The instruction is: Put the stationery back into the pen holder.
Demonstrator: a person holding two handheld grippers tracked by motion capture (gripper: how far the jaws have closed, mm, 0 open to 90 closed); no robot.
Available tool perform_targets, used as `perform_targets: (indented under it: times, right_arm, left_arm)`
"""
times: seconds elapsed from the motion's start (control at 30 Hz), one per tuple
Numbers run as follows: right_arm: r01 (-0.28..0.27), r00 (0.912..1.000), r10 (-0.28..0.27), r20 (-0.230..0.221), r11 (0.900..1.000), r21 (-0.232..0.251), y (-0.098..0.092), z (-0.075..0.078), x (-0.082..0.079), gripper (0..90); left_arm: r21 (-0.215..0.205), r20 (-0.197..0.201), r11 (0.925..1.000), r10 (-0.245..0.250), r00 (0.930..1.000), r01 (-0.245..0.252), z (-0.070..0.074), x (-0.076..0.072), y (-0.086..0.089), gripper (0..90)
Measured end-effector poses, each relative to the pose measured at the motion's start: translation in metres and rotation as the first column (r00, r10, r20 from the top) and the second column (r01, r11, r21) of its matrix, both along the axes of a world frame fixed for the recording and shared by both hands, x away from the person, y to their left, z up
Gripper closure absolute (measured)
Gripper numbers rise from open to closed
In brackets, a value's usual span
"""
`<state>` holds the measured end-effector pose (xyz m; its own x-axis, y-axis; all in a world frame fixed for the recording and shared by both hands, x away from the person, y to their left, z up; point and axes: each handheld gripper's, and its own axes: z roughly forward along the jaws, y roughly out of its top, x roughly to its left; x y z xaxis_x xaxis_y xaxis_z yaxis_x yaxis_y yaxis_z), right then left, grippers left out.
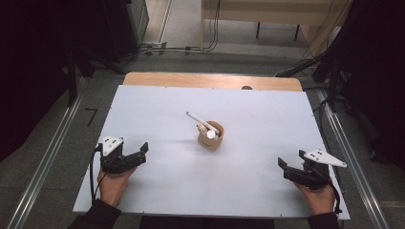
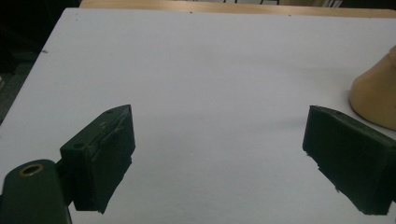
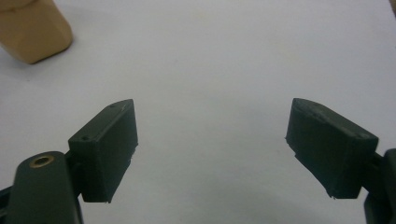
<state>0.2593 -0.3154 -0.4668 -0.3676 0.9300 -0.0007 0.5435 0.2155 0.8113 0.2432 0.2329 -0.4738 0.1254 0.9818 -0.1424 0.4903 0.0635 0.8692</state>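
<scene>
your left gripper (image 1: 142, 151) and right gripper (image 1: 282, 166) rest wide-fingered at lower frame; pens (image 1: 198, 121) already stand in the cup (image 1: 210, 137) at centre.

We see a dim room with dark, nearly black corners, while the white table (image 1: 157, 119) glows evenly. Soft shadows lie beneath things. In both gripper views the nearest black parts look blurred and the pictures appear grainy, without glare.
</scene>
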Motion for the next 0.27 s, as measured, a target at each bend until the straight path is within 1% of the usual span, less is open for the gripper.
perform_targets:
  times: [0.13, 0.27]
  right_arm:
    - [0.026, 0.9997, -0.026, -0.002, 1.0, -0.001, -0.009, -0.001, 0.001, 15.2]
    - [0.041, 0.9991, -0.041, -0.004, 0.999, -0.001, -0.014, -0.002, 0.001, 15.2]
  left_arm:
    - [-0.006, -0.01, 1.0, 0.006, 0.9999, -0.006, -0.002, 0.001, 0.002, 9.7]
    - [0.0, -0.014, 1.0, -0.004, 0.9999, 0.004, -0.002, 0.0, 0.0, 9.7]
